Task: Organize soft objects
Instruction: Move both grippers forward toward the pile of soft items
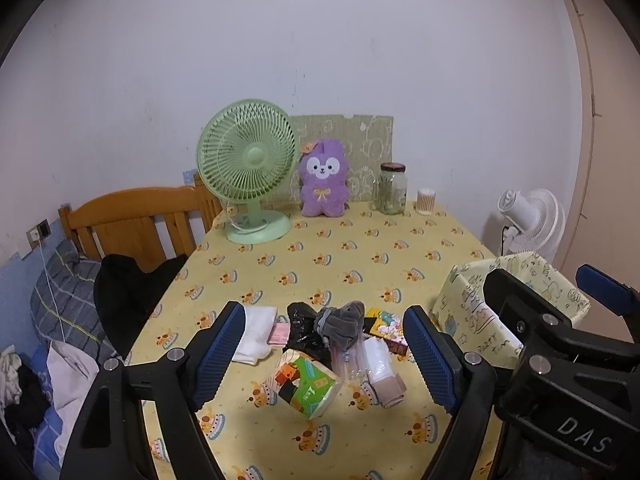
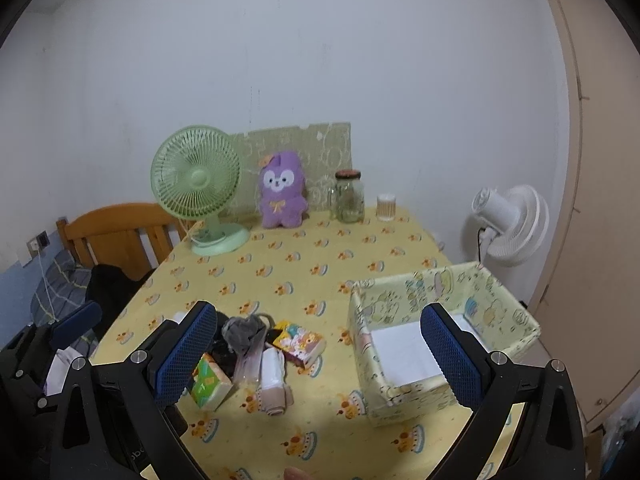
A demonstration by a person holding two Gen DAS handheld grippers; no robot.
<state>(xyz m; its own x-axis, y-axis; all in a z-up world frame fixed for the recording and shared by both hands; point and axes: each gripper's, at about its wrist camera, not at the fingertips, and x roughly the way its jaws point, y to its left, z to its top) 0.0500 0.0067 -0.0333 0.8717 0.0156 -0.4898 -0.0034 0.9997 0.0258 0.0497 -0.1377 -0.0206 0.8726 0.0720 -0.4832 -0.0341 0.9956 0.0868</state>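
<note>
A pile of small things lies on the yellow tablecloth: a grey sock (image 1: 342,322) (image 2: 242,330), a black plastic bag (image 1: 302,330), a white cloth (image 1: 256,332), a green tissue pack (image 1: 308,386) (image 2: 208,384), a clear wrapped roll (image 1: 380,368) (image 2: 274,380) and a cartoon tissue pack (image 2: 300,342). A patterned fabric box (image 2: 436,336) (image 1: 472,312) stands to the right, open, with a white bottom. My left gripper (image 1: 326,356) is open above the pile. My right gripper (image 2: 318,354) is open between pile and box. Both are empty.
At the back of the table stand a green fan (image 1: 248,168), a purple plush toy (image 1: 324,178), a glass jar (image 1: 390,188) and a small cotton-swab tub (image 1: 425,201). A wooden chair (image 1: 132,224) with dark clothing and a bed are left. A white fan (image 2: 508,224) stands right.
</note>
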